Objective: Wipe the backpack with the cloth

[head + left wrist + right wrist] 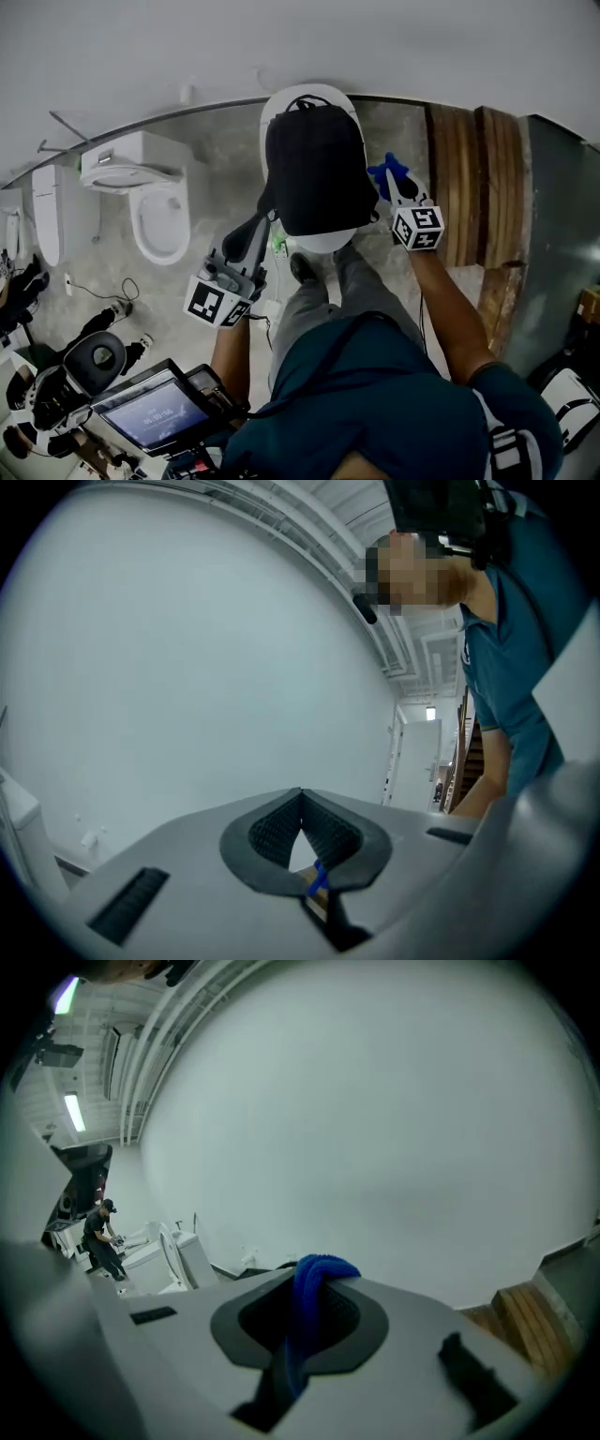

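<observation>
Black fabric backpack standing upright on the closed white toilet that carries it, handle toward the pale wall. Just beside the backpack's right edge, near its upper half, is the blue fuzzy cloth. It is pinched in my right gripper, and the right gripper view shows the jaws closed on a fold of the cloth, with the fold bulging above the tips of the right gripper and a tail hanging below. Whether the cloth touches the fabric cannot be told from the head view. The right gripper view faces mostly bare wall rather than the backpack, so I judge that it is not pressed flat on a panel. On the backpack's left, low and a little apart from it, is my left gripper. The left gripper view shows the jaw tips of the left gripper meeting with nothing held between them. Farther left of the backpack is a second white toilet, and to its right is a stack of wooden planks. Progress, as a judgement: the cloth is in hand and brought to the backpack. No wiped area can be distinguished on the dark surface, so the front, top and sides should all be treated as left to wipe.
</observation>
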Available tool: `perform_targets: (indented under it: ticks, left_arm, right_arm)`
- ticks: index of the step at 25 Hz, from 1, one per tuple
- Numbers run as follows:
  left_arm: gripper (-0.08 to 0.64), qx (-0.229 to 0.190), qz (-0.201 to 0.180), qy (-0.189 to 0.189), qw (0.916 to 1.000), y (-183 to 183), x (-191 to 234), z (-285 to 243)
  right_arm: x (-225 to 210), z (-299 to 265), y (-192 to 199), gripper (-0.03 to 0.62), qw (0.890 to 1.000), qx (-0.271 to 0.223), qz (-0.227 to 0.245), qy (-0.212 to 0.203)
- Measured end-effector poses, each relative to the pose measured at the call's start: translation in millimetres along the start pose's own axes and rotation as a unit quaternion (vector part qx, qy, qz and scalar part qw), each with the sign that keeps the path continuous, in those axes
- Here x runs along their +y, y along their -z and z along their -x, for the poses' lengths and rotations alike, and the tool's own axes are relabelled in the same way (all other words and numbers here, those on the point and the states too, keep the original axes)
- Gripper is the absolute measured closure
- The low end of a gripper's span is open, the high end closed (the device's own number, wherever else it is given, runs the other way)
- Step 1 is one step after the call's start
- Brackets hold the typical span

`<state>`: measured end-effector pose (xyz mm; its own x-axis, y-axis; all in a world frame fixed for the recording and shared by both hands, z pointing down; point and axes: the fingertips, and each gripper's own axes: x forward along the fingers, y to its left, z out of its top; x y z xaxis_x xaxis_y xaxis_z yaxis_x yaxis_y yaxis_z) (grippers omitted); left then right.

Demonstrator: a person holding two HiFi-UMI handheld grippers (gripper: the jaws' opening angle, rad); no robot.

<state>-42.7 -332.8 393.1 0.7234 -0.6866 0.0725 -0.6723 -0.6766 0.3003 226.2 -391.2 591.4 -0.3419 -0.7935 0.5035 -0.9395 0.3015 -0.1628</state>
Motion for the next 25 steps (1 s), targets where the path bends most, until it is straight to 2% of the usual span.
perform_targets:
  ticks: [4, 8, 11, 13, 17, 19, 23, 25]
  left_arm:
    - [0.557, -0.023, 0.008, -0.007, 0.9997, 13.2, 24.2, -32.2]
    - [0.557, 0.010, 0.021, -0.010, 0.9997, 43.0, 40.2, -33.1]
    - [0.557, 0.009, 0.029, -0.020, 0.9993, 55.7, 56.8, -41.1]
    - [0.557, 0.011, 0.037, -0.027, 0.9989, 64.4, 64.3, -39.3]
    - [0.557, 0.020, 0.050, -0.034, 0.9980, 77.6, 74.7, -38.4]
    - [0.557, 0.022, 0.053, -0.036, 0.9977, 79.8, 78.5, -39.3]
    - [0.557, 0.021, 0.058, -0.042, 0.9972, 79.6, 82.6, -39.3]
    - [0.557, 0.021, 0.058, -0.047, 0.9970, 78.5, 83.2, -38.3]
  right_arm:
    - [-35.1, -60.2, 31.3, 0.572, 0.999, 0.035, -0.024, -0.001]
    - [-20.3, -72.5, 115.8, 0.572, 0.989, 0.093, -0.111, -0.014]
    - [-20.5, -97.6, 157.7, 0.572, 0.976, 0.115, -0.181, -0.030]
    - [-20.7, -108.9, 170.1, 0.572, 0.968, 0.109, -0.225, -0.039]
    - [-38.1, -118.9, 161.7, 0.572, 0.947, 0.077, -0.305, -0.059]
    - [-49.8, -133.6, 146.2, 0.572, 0.939, 0.063, -0.330, -0.079]
    - [-65.8, -184.6, 104.2, 0.572, 0.940, 0.045, -0.320, -0.112]
    - [-71.0, -212.0, 77.4, 0.572, 0.944, 0.032, -0.304, -0.122]
